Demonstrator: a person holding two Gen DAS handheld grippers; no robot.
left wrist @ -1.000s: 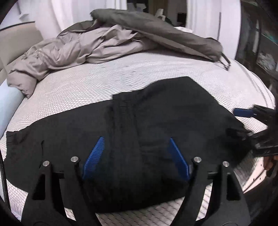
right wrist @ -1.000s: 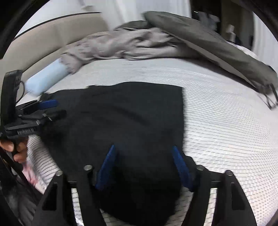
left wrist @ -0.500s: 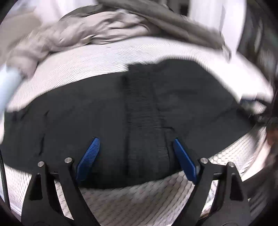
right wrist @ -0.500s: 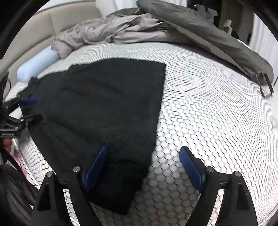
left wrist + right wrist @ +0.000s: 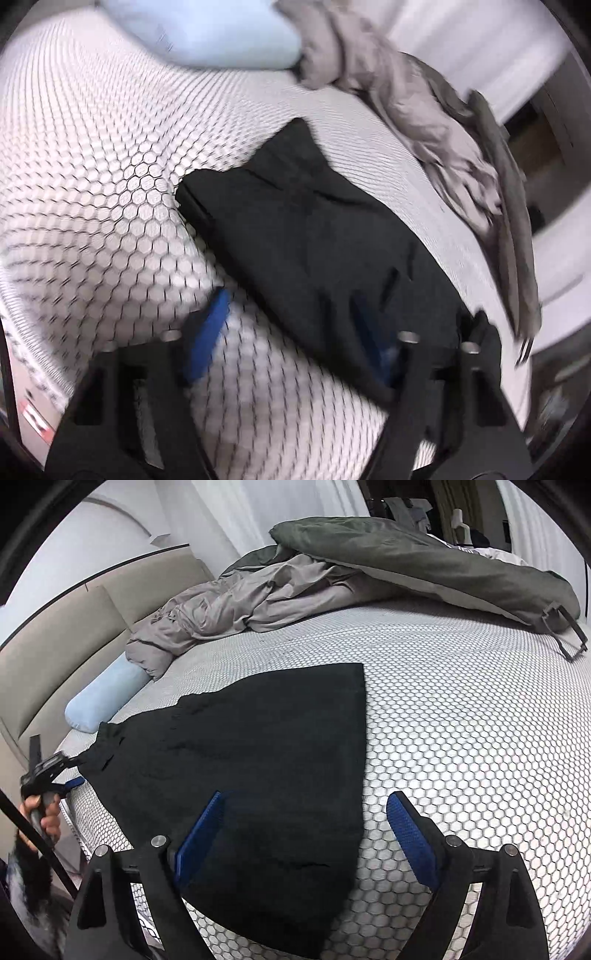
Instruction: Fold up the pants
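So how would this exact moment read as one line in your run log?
task: fold pants | black pants flat on mattress | left gripper open at pants' far end | right gripper open, over near edge

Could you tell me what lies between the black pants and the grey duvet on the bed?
Only bare mattress, in the right wrist view: a strip of honeycomb cover separates the pants from the duvet.

The left wrist view is held low and close over the mattress (image 5: 110, 192), tilted and blurred. The right wrist view is set higher, facing the headboard (image 5: 74, 627). The black pants (image 5: 314, 240) (image 5: 266, 757), blue bolster (image 5: 207, 33) (image 5: 103, 698) and grey duvet (image 5: 406, 103) (image 5: 258, 602) are shared.
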